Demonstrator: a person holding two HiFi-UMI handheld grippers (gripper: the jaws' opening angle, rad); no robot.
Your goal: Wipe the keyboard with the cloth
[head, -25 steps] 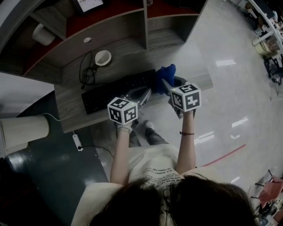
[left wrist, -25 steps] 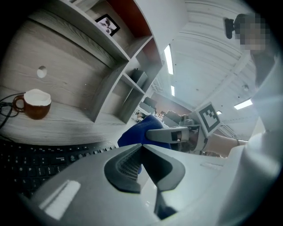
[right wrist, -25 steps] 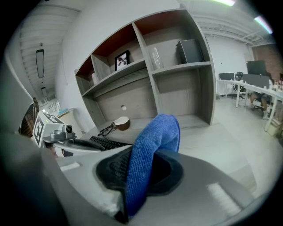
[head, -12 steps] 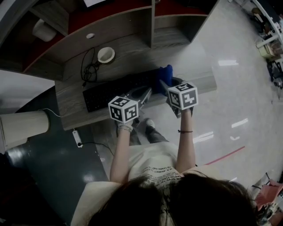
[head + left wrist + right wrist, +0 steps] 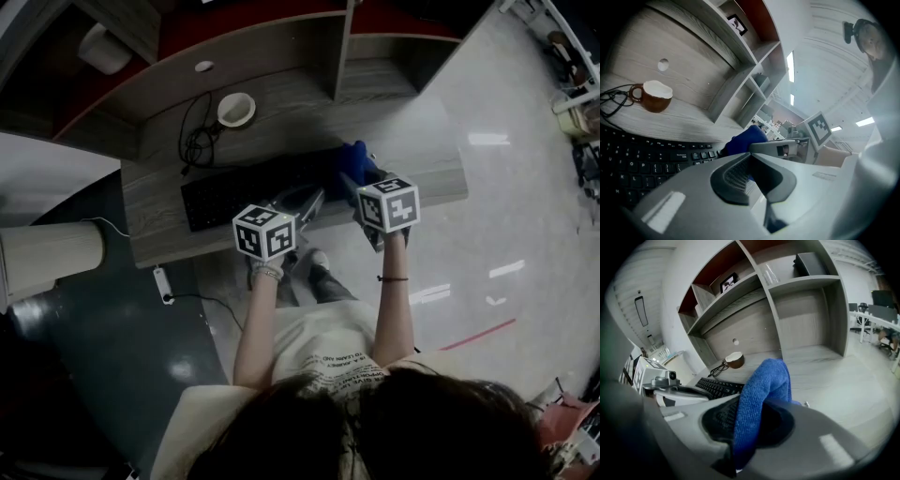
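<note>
A black keyboard (image 5: 248, 190) lies along the front of the grey wooden desk (image 5: 155, 220). My right gripper (image 5: 354, 183) is shut on a blue cloth (image 5: 357, 157), which bunches up above the keyboard's right end. In the right gripper view the cloth (image 5: 764, 390) runs down between the jaws, and the keyboard (image 5: 717, 386) lies beyond to the left. My left gripper (image 5: 302, 201) is shut with nothing in it, over the keyboard's near right part. In the left gripper view the keys (image 5: 642, 164) are lower left, and the cloth (image 5: 743, 139) is just ahead.
A brown mug (image 5: 236, 110) with a white inside stands behind the keyboard, next to a coiled black cable (image 5: 192, 141). Shelf compartments (image 5: 337, 56) rise at the desk's back. A white cylinder (image 5: 47, 258) and a power strip (image 5: 164, 284) are at the left, off the desk.
The head view has shifted a little, so the desk sits further right in the picture. Both grippers stay by the keyboard's right end, and the cloth is still held.
</note>
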